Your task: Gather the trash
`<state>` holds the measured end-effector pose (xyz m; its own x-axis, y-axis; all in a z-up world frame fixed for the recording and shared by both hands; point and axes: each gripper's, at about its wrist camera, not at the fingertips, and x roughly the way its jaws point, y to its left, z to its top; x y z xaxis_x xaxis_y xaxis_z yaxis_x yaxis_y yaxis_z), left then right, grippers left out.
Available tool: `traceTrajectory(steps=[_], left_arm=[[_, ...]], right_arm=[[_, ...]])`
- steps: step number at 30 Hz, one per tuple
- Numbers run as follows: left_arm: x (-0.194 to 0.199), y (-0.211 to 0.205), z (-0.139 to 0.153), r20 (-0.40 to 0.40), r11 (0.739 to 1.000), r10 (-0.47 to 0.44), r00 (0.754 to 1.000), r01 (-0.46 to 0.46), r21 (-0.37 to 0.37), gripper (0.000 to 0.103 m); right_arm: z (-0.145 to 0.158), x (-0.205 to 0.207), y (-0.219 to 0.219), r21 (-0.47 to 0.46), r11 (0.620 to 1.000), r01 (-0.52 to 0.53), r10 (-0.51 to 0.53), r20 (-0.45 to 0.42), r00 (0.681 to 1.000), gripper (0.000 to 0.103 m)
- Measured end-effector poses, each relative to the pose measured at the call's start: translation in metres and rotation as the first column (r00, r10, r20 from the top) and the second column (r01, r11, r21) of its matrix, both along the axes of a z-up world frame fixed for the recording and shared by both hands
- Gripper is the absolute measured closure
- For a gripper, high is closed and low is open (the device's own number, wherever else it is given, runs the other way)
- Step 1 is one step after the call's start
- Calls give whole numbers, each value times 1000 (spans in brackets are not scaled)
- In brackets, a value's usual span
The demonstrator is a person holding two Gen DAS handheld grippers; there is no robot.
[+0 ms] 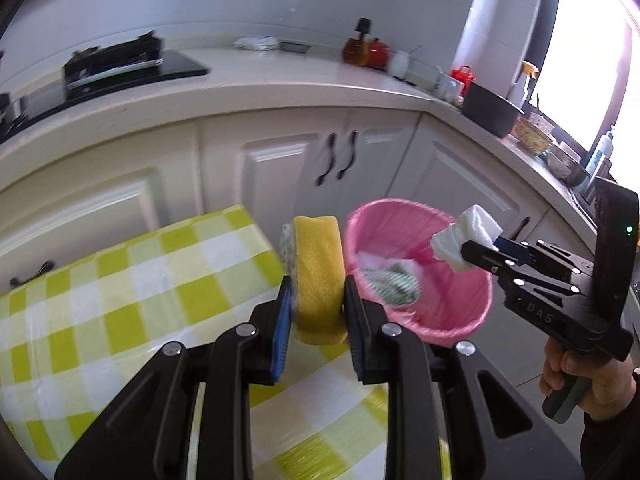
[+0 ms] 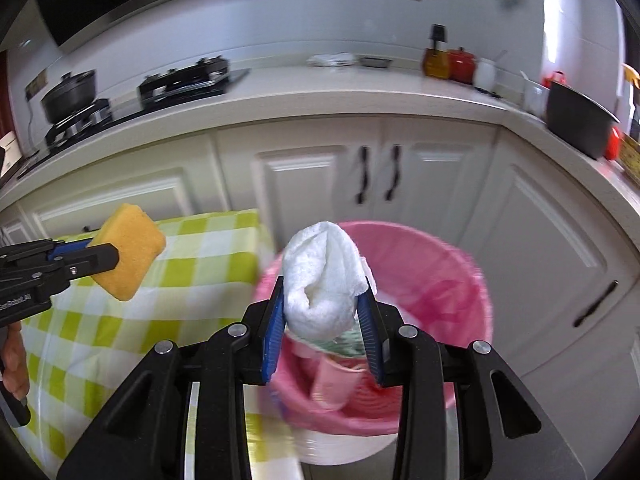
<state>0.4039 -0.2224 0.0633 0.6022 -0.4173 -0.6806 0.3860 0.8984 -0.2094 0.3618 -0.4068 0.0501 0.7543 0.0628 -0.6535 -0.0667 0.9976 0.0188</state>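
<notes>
My left gripper (image 1: 316,292) is shut on a yellow sponge (image 1: 320,268) and holds it above the table's right edge, beside the bin. The sponge also shows in the right wrist view (image 2: 128,252). My right gripper (image 2: 326,300) is shut on a crumpled white paper towel (image 2: 324,280) and holds it over the pink-lined trash bin (image 2: 440,280). In the left wrist view the right gripper (image 1: 464,254) holds the towel (image 1: 464,236) over the bin's (image 1: 452,304) right rim. The bin holds a green-striped wrapper (image 1: 394,284), a pink cup (image 2: 336,376) and other trash.
A table with a yellow-green checked cloth (image 1: 120,300) stands left of the bin. White cabinets (image 2: 320,184) and a countertop (image 2: 320,96) with a stove (image 2: 184,80), pots and jars lie behind.
</notes>
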Motion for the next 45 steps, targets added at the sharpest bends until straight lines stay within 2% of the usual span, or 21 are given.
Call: traceTrajectory(steps=[5,12,14,15,17,18,23,27,32,39,42,43,45], left_arm=[[18,-55,6,1,999,-52,999,52,-9,79],[47,-111,-3,-15,996,-92,996,92,21,79],[55,-117,-6,-26,995,-92,995,93,20,77],[61,-121,-7,-32,996,-82,996,82,15,77],[68,-120,-10,-42,998,-66,997,66,12,66],[71,-120,-11,-46,998,-62,997,63,14,66],[69,-115,-14,-46,998,-58,997,59,20,64],[48,-101,-8,-21,999,-52,998,53,13,53],[1,-75,2,35,999,-24,999,24,21,40],[-81,-44,13,93,1000,-4,996,5,-9,23],[-113,-33,12,104,1000,3,995,0,-30,15],[-122,-31,11,108,1000,4,994,-1,-29,11],[-136,-29,6,105,1000,-2,995,5,-23,8]], right_arm=[[-8,14,-44,5,999,50,-50,-11,999,69],[-16,32,-79,6,997,79,-78,-27,997,68],[-17,35,-82,4,997,76,-76,-27,997,68],[-17,37,-83,-1,997,80,-80,-28,996,64],[-16,38,-86,2,997,80,-80,-23,997,52],[-16,38,-86,-1,997,83,-83,-18,996,47],[-17,35,-90,-2,996,92,-92,-17,996,47],[-13,18,-89,-5,994,106,-106,-2,994,47],[-9,-18,-84,29,992,126,-127,20,992,45],[-7,-97,-63,57,986,157,-160,60,985,27],[-11,-128,-53,39,986,165,-167,67,984,25],[-11,-134,-51,38,987,157,-160,71,985,20],[-12,-154,-44,43,988,148,-152,85,985,18]])
